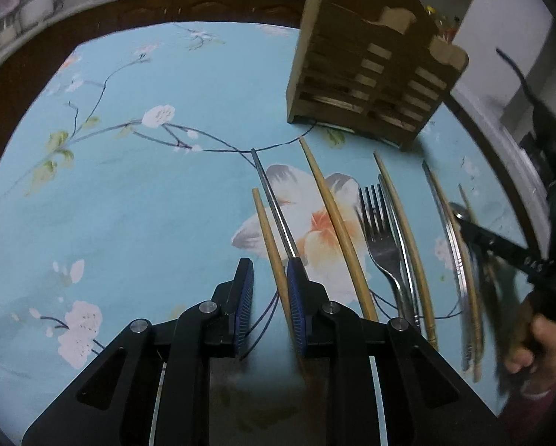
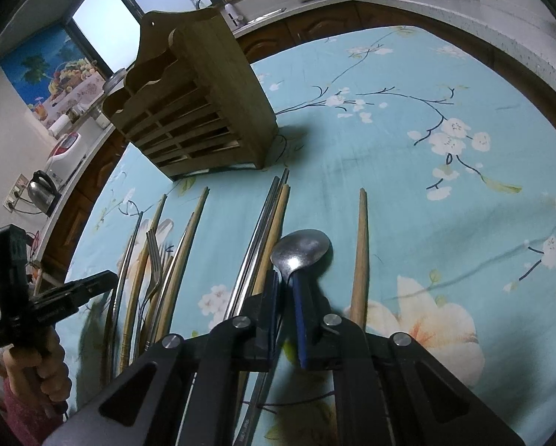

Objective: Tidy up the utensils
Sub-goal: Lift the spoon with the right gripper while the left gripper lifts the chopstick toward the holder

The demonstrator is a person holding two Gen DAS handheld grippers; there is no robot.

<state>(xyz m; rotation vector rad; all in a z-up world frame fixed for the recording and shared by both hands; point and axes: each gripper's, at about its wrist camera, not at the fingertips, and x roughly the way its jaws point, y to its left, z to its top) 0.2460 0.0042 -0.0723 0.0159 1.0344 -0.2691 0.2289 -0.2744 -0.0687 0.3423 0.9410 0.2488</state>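
A slatted wooden utensil holder (image 1: pixel 371 70) stands on the floral blue tablecloth (image 1: pixel 148 193); it also shows in the right wrist view (image 2: pixel 200 107). Before it lie wooden chopsticks (image 1: pixel 333 219), a metal chopstick (image 1: pixel 274 204), a fork (image 1: pixel 380 234) and more cutlery. My left gripper (image 1: pixel 268 278) is open, its jaws astride a wooden chopstick (image 1: pixel 268 238). My right gripper (image 2: pixel 291 290) is shut on a metal spoon (image 2: pixel 302 251), bowl pointing forward above the cloth. The right gripper also shows in the left wrist view (image 1: pixel 501 245).
A lone wooden chopstick (image 2: pixel 361 252) lies right of the spoon. Metal and wooden chopsticks (image 2: pixel 267 238) lie left of it, with a fork (image 2: pixel 153 260). A wooden-fronted kitchen counter (image 2: pixel 426 0) rings the table. A kettle (image 2: pixel 42 191) stands at the left.
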